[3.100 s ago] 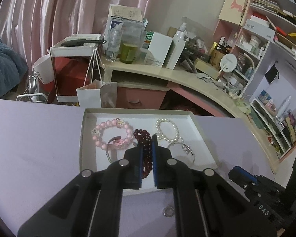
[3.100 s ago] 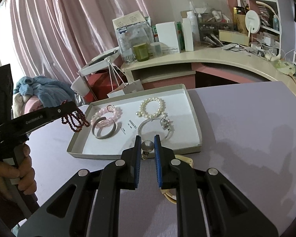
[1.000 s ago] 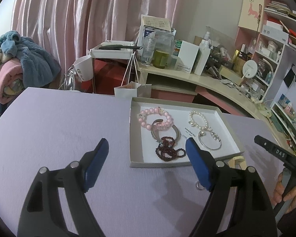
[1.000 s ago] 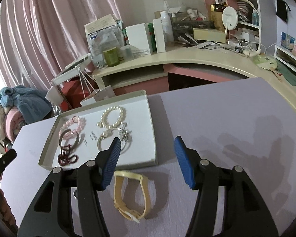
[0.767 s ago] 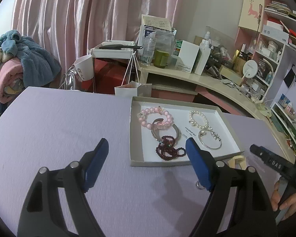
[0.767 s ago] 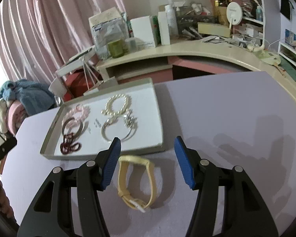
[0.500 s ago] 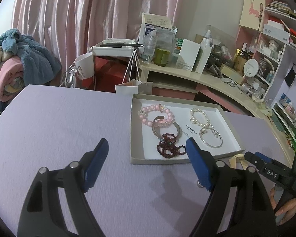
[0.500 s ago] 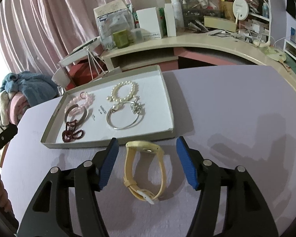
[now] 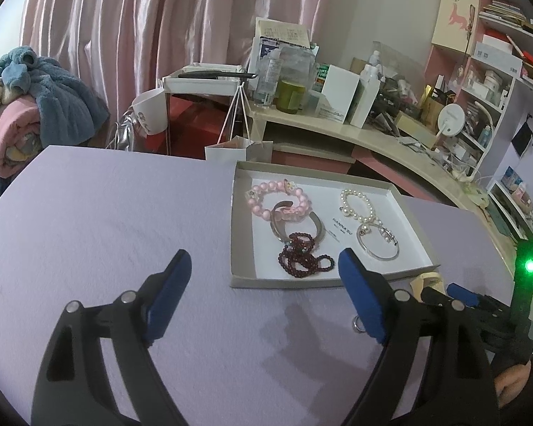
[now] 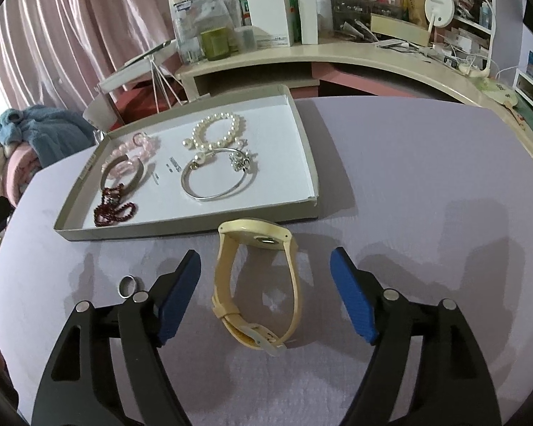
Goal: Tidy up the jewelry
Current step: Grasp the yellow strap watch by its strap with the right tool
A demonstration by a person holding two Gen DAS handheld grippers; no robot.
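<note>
A grey tray [image 9: 302, 280] on the purple table holds a pink bead bracelet [image 9: 279, 198], a pearl bracelet [image 9: 357, 206], a silver bangle [image 9: 378, 245] and dark red beads [image 9: 302, 255]. My left gripper [image 9: 263, 259] hangs in front of the tray with nothing in it, its jaws spreading a little wider. A yellow watch [image 10: 227, 277] lies just in front of the tray [image 10: 195, 229]. My right gripper [image 10: 265, 254] stands over the watch with its jaws opening; the watch lies between the fingers, untouched. A small silver ring [image 10: 127, 285] rests on the table beside the right gripper's left finger.
A curved desk [image 9: 373, 138] crowded with boxes and bottles runs behind the table. Shelves [image 9: 486, 81] fill the right wall. A heap of blankets [image 9: 35, 106] sits at the far left, and a white paper bag [image 9: 231, 149] stands behind the tray.
The right gripper has sunk toward the table and its jaws have spread, so the yellow watch now lies between its fingers. The left gripper has stayed put, its jaws slightly wider.
</note>
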